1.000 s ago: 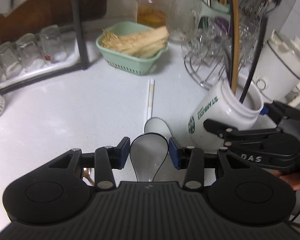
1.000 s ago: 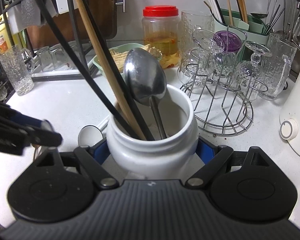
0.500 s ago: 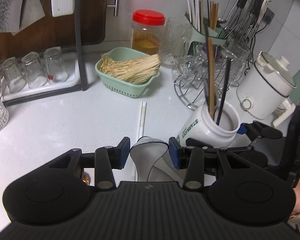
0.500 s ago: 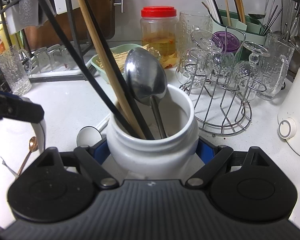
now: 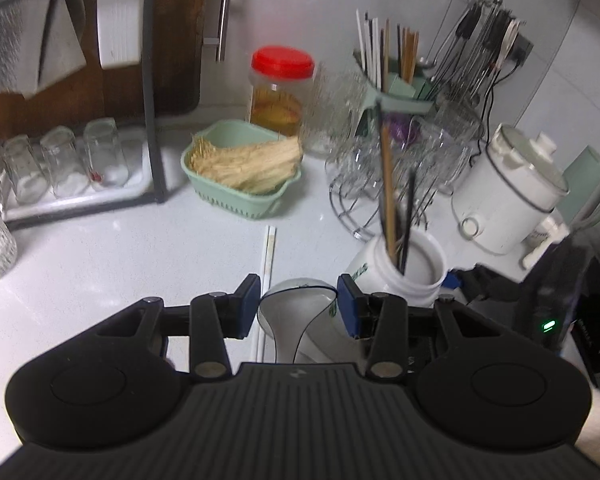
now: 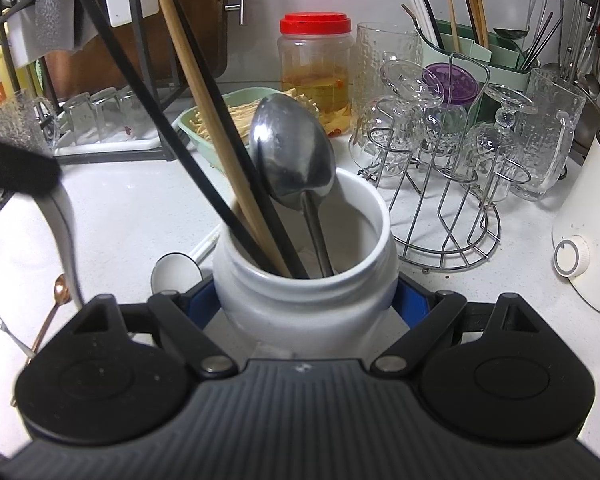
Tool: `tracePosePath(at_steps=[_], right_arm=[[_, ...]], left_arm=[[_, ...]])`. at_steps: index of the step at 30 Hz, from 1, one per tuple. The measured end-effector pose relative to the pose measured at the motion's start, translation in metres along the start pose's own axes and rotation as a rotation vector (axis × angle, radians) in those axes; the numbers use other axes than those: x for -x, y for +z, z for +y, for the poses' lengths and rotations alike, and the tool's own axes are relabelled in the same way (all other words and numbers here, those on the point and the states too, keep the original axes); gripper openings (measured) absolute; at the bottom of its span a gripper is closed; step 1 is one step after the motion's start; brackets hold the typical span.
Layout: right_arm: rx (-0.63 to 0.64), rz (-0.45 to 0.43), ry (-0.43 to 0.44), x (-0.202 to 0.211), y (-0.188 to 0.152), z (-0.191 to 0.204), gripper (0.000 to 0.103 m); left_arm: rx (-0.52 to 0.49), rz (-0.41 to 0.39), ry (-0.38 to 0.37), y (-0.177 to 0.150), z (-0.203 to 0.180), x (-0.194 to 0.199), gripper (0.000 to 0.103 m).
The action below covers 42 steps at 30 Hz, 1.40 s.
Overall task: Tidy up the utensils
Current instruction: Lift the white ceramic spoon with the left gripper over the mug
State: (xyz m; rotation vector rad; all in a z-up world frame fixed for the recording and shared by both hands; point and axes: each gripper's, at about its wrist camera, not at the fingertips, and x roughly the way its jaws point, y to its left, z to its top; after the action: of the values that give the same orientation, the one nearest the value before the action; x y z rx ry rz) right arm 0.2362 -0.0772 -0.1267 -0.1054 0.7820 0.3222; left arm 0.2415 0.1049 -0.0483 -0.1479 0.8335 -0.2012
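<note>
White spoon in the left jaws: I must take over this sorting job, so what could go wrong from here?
1. The white spoon is pinched by its bowl only; its glazed surface could slip out.
2. The jar is crowded with chopsticks and a metal spoon; dropping another in may knock them.

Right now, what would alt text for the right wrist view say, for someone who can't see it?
The right gripper clamps a white jar on a pale kitchen counter; a metal spoon, a wooden chopstick and black chopsticks stand in it. Behind are a wire glass rack, a red-lidded jar and a green basket.
</note>
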Motion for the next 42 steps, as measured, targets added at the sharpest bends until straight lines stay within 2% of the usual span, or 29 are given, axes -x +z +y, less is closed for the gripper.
tracePosePath(at_steps=[7,13,16,20,28,32,37,42], right_arm=[[0.002,-0.002,-0.003,0.000,-0.001,0.001,0.091],[0.000,0.002,-0.005,0.000,0.000,0.001,0.091],[-0.005,0.006,-0.007,0.000,0.001,0.001,0.091],[0.003,0.003,0.001,0.000,0.000,0.005,0.091],[0.030,-0.009,0.031,-0.001,0.000,0.019,0.091],[0.038,-0.012,0.039,-0.001,0.000,0.022,0.091],[0.042,-0.016,0.042,-0.001,-0.001,0.022,0.091],[0.048,-0.019,0.048,-0.002,-0.001,0.022,0.091]], left_arm=[[0.007,-0.083,-0.031,0.028,-0.010,0.048,0.047],[-0.034,-0.148,-0.080,0.051,-0.029,0.083,0.047],[-0.037,-0.187,-0.111,0.064,-0.035,0.095,0.047],[-0.093,-0.218,-0.121,0.075,-0.050,0.101,0.047],[-0.156,-0.209,-0.166,0.087,-0.073,0.073,0.047],[-0.181,-0.154,-0.176,0.086,-0.079,0.041,0.047],[-0.136,-0.078,-0.174,0.083,-0.074,0.000,0.047],[-0.164,-0.007,-0.172,0.074,-0.079,-0.028,0.047]])
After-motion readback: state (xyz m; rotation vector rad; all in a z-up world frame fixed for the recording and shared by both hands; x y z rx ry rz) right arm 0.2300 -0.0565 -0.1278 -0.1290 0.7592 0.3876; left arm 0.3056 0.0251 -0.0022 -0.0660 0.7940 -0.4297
